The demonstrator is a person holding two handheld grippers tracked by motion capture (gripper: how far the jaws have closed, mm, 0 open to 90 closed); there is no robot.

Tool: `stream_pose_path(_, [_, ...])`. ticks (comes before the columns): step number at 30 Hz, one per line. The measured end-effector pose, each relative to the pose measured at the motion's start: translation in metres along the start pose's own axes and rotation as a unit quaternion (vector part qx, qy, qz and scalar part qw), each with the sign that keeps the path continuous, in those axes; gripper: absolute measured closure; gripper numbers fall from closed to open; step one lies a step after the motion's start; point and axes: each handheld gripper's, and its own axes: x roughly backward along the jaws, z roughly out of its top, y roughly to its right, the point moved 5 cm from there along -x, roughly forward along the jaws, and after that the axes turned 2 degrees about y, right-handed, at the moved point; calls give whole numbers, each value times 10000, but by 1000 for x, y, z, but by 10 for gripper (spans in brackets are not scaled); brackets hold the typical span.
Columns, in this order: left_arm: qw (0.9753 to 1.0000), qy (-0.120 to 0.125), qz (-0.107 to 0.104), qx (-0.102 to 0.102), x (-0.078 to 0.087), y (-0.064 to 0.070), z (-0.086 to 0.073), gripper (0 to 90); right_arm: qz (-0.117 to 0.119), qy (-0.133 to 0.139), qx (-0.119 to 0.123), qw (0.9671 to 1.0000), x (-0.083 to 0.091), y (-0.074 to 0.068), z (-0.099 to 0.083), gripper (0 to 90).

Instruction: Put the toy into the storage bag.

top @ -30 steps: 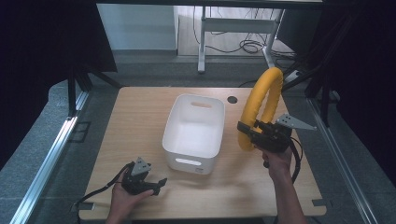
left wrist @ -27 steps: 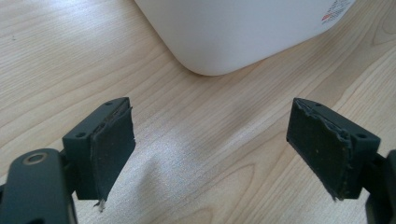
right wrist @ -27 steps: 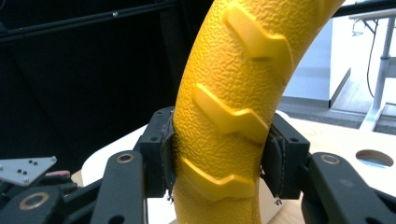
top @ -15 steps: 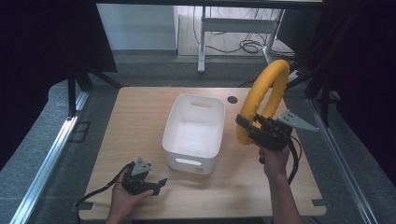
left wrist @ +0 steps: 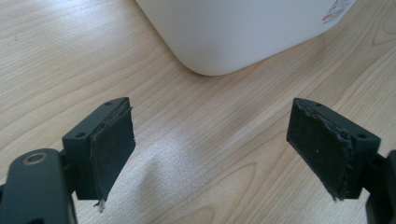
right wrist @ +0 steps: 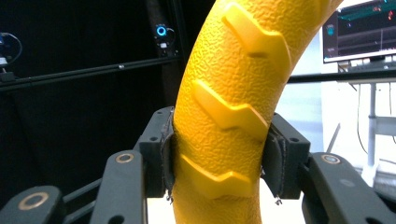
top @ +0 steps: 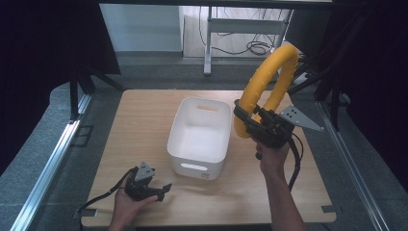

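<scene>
Resting at the near left of the wooden table (top: pixel 144 120): left gripper (top: pixel 161 188), held in the person's left hand (top: pixel 126 208), lying low on the tabletop with its cable (top: pixel 103 196) trailing off toward the near left edge and a grey three-cornered plate (top: pixel 146 171) sitting on top. Standing wide apart in the left gripper view: its two black jaws, holding nothing, with bare wood grain showing between the worn pads (left wrist: pixel 112 140) and the rounded near corner of the white bin just beyond them. Sitting at the middle of the table: white plastic bin (top: pixel 198 136), open-topped, with slot handles at the near and far ends, well apart from the left gripper and just to the left of the right gripper. Hovering above the table at the right of the bin: right gripper (top: pixel 240 114), raised in the person's right hand (top: pixel 272 156), with its own grey plate (top: pixel 298 118) pointing right and a black cable (top: pixel 294 163) hanging in a loop beside the forearm. Clamping, in the right gripper view: both jaws pressing on opposite sides of a yellow ring (right wrist: pixel 229 112), pads (right wrist: pixel 167 149) touching its pebbled surface on either flank. Standing upright in that grip, in the high view: the yellow ring (top: pixel 269 77), thick and tyre-like with raised zigzag treads, held by its lower left arc, clear of the table, its upper arc rising past the far table edge, beside the bin's right wall and not inside the bin.
</scene>
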Motion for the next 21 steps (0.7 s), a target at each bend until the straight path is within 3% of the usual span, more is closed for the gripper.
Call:
stream_pose_path(7, [10000, -7, 0, -12, 1, 0, 0, 152, 104, 130, 8, 9999, -10, -12, 9, 510])
stream_pose_path(21, [10000, -9, 5, -15, 1, 0, 0, 152, 419, 197, 67, 9989, -40, -52, 11, 509])
